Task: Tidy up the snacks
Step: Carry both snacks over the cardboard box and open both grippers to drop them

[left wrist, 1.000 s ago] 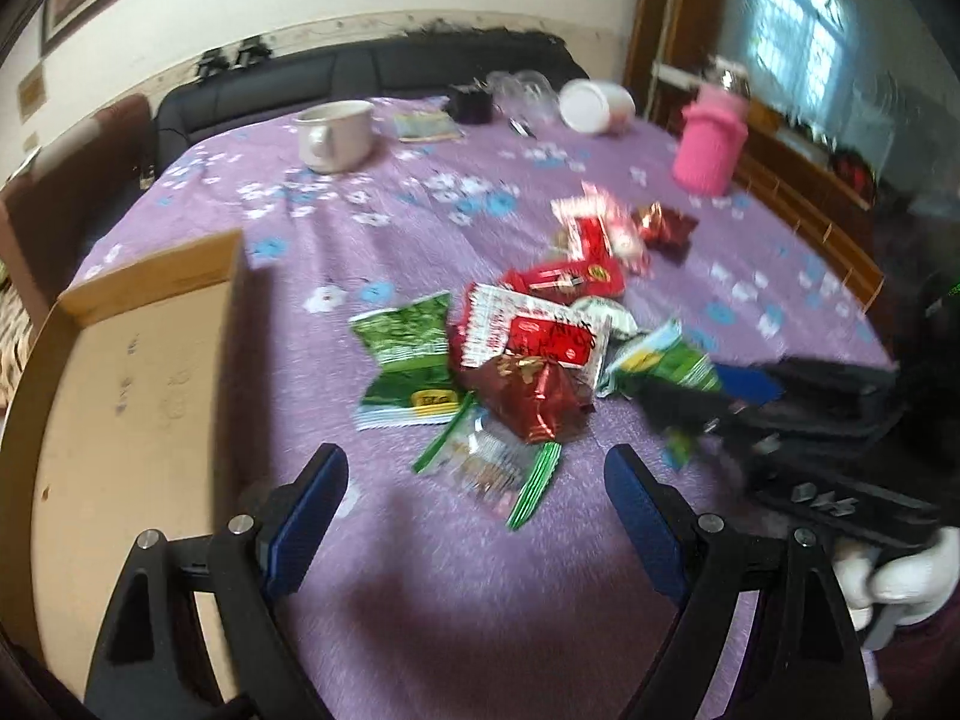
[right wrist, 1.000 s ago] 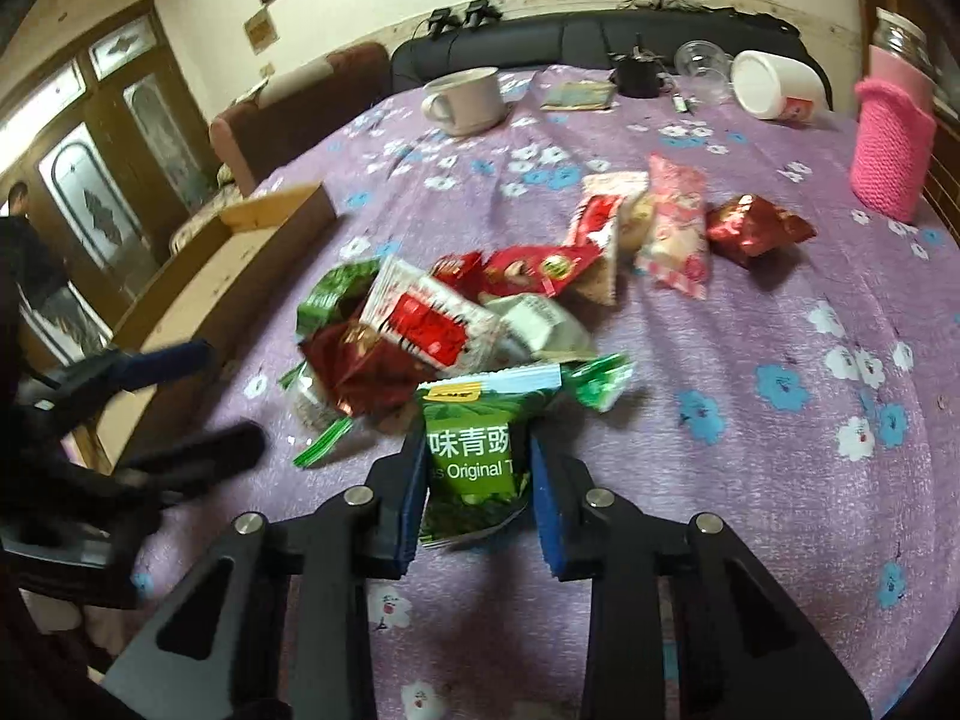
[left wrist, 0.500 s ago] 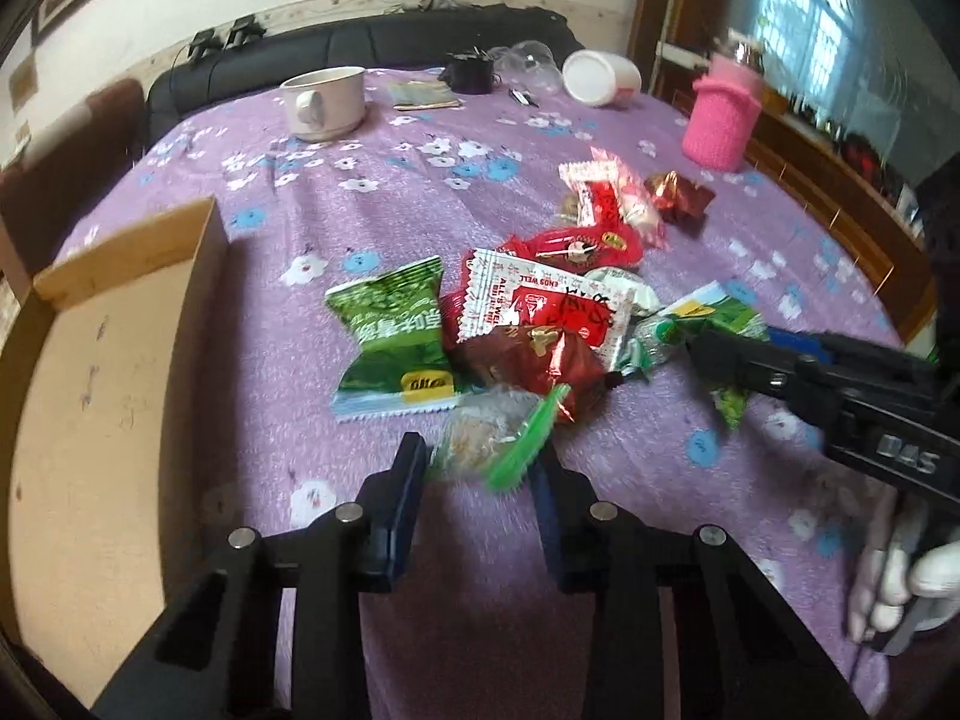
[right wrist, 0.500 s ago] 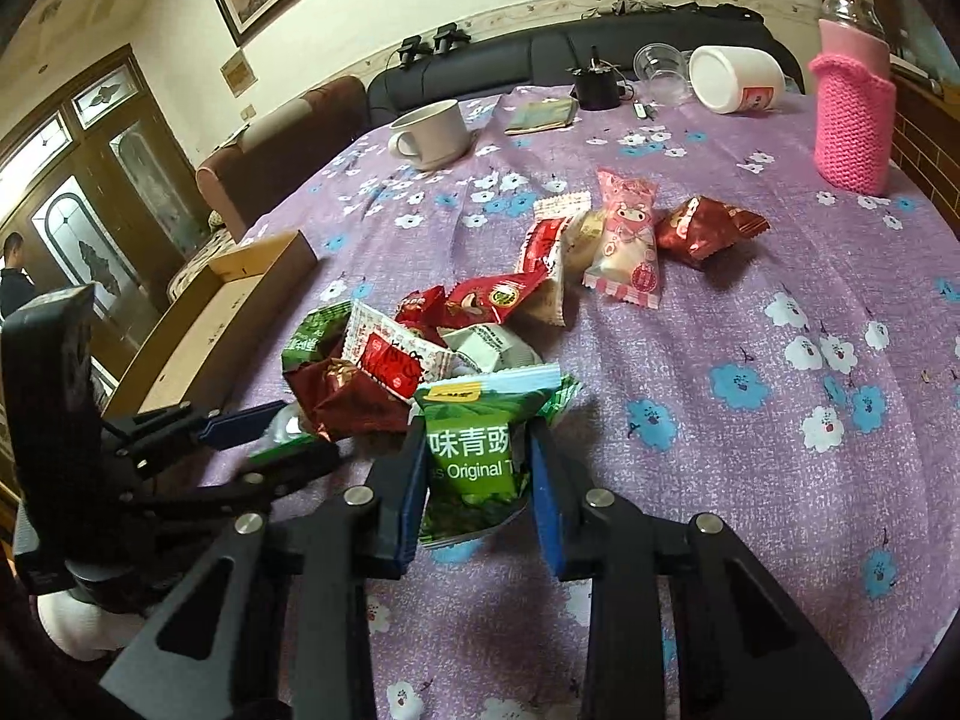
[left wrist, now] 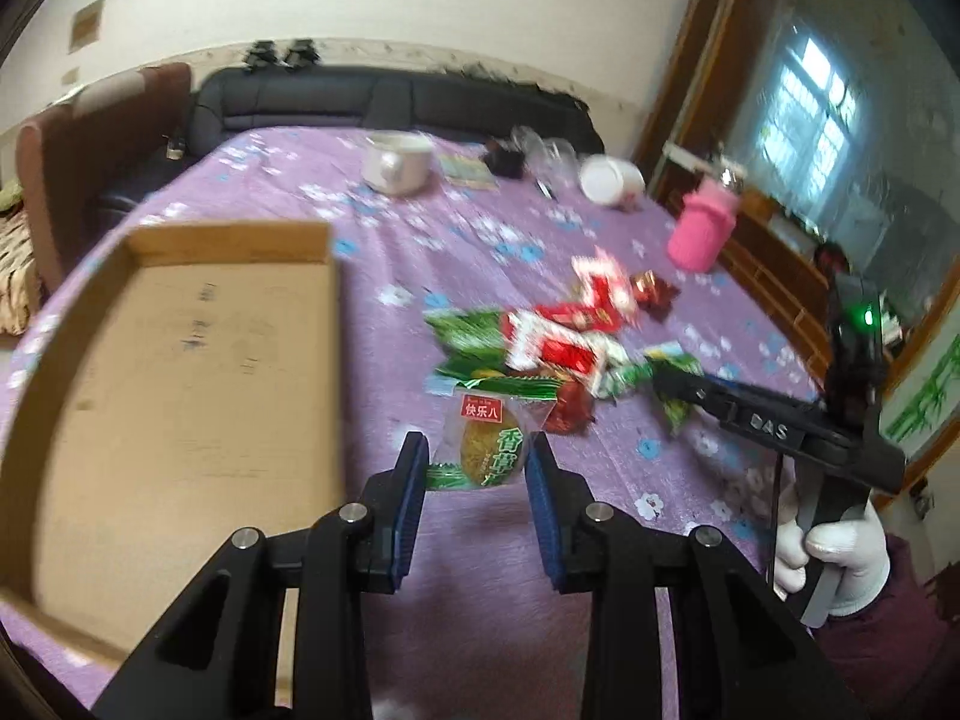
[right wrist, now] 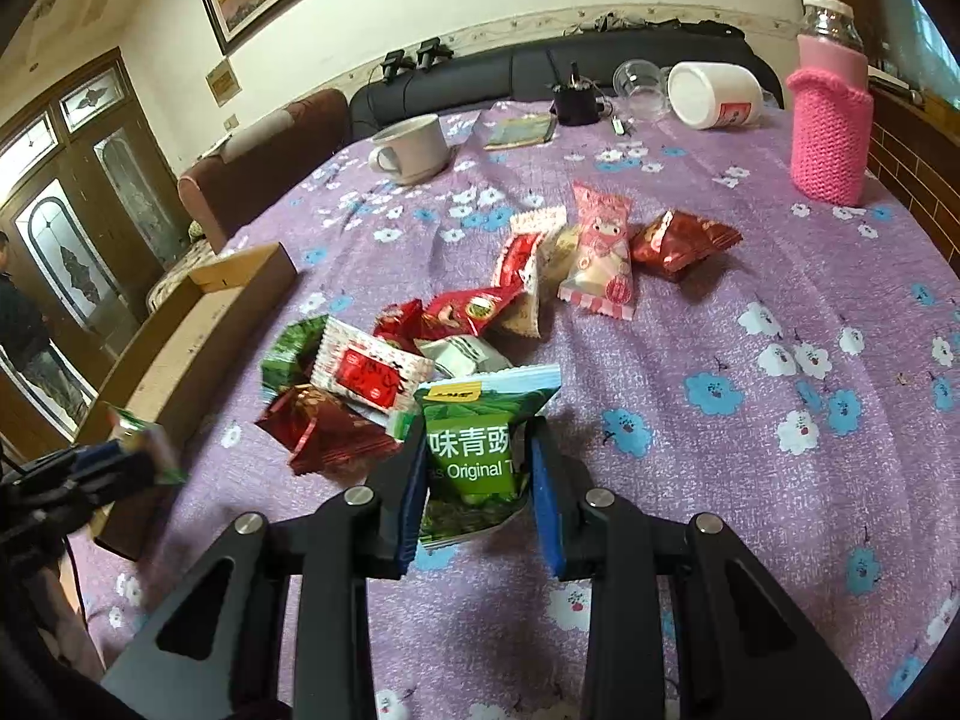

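Two grips: left fingers (left wrist: pixel 414 468) clamp a clear cake packet (left wrist: pixel 486 444), right fingers (right wrist: pixel 414 468) a green pea packet (right wrist: pixel 474 462)

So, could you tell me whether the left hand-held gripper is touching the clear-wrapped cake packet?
Touching. In the left wrist view the left hand-held gripper has both blue pads pressed against the cake packet.
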